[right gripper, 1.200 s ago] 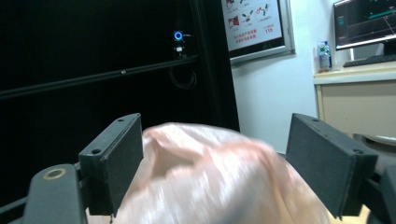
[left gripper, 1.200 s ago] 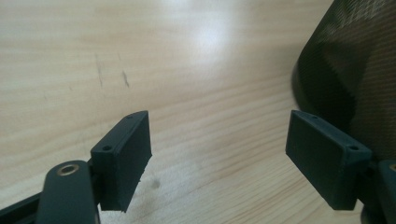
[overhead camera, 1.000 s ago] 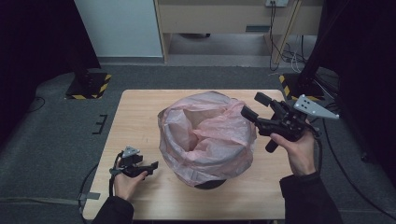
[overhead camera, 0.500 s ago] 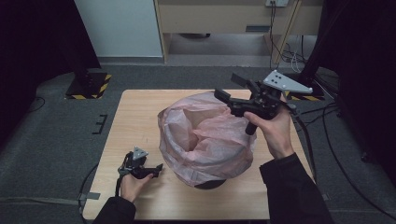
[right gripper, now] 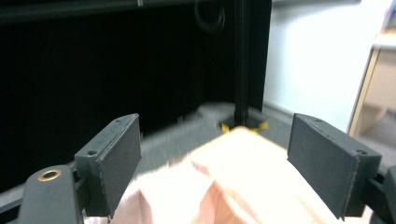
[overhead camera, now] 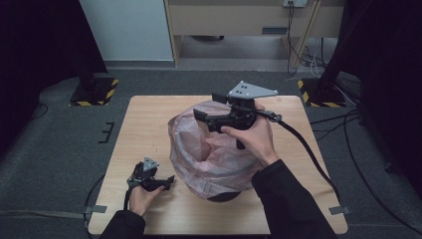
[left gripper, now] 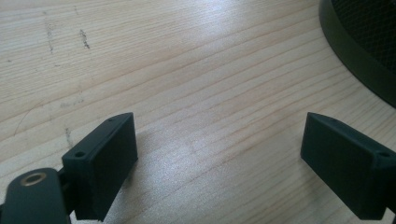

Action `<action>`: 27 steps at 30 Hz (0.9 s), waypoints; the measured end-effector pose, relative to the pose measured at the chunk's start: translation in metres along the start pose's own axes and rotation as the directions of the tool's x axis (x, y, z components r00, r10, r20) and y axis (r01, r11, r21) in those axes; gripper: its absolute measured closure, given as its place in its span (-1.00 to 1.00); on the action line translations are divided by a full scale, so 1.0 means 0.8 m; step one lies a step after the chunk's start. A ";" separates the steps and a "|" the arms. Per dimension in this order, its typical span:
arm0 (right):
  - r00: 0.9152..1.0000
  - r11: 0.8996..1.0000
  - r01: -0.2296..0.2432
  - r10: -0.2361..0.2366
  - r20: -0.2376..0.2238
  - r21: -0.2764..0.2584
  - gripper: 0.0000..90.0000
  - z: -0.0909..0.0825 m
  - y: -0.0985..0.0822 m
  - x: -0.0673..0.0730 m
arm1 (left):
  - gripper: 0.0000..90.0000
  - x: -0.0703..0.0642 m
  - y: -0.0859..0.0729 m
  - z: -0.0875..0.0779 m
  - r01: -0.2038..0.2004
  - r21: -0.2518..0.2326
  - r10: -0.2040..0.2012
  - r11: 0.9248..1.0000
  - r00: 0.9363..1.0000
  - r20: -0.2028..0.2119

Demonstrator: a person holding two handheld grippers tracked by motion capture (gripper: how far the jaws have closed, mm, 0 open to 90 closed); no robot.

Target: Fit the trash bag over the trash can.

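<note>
Wooden table [overhead camera: 149, 129], pink-lined bin.
The crumpled translucent pink bag [overhead camera: 209, 154] billows over a dark bin [left gripper: 359, 51]; both the left gripper [overhead camera: 169, 180] and the right gripper [overhead camera: 208, 106] gape empty.

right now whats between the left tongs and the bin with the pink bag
Only bare wooden table: the left gripper view shows nothing between the open left tongs and the bin. The high view agrees.

Right tool [overhead camera: 204, 112] — now leftward, over the pink bag [overhead camera: 209, 154].

Pale pink bag [overhead camera: 211, 149], black bin [left gripper: 359, 42], light wooden table [overhead camera: 149, 129], yellow-black striped stand bases [overhead camera: 94, 92], grey floor [overhead camera: 50, 149].
</note>
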State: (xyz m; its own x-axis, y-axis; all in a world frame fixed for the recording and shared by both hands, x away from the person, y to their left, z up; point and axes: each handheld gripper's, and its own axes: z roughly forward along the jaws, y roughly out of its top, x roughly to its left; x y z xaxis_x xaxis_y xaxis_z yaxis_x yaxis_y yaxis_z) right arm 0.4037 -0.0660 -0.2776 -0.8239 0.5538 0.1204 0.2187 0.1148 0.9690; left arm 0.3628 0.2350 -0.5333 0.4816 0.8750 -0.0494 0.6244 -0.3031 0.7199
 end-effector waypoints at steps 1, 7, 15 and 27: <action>1.000 0.999 0.003 -0.003 -0.003 0.038 -0.56 0.006 -0.006 0.000 | -0.78 0.000 0.000 0.000 0.005 -0.004 -0.005 1.000 1.000 0.001; 1.000 0.984 -0.010 0.008 0.009 0.176 -0.56 0.031 -0.035 0.000 | -0.78 0.000 0.000 0.000 -0.002 0.001 0.002 1.000 1.000 0.001; 1.000 0.959 -0.010 0.003 0.026 0.283 -0.72 0.050 -0.049 -0.004 | -0.79 0.000 0.000 0.000 -0.007 0.005 0.007 1.000 1.000 0.001; 1.000 0.941 0.009 -0.011 0.003 0.338 -0.84 0.064 -0.059 -0.008 | -0.81 -0.001 0.000 0.001 -0.011 0.006 0.011 1.000 1.000 0.003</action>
State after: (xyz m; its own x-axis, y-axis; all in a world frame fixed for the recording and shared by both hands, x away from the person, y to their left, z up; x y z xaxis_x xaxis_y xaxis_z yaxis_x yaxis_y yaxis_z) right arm 0.4258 -0.0326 -0.3355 -0.8246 0.5551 0.1093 0.3751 0.3917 0.8401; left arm 0.3629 0.2343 -0.5334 0.4897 0.8708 -0.0435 0.6230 -0.3146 0.7162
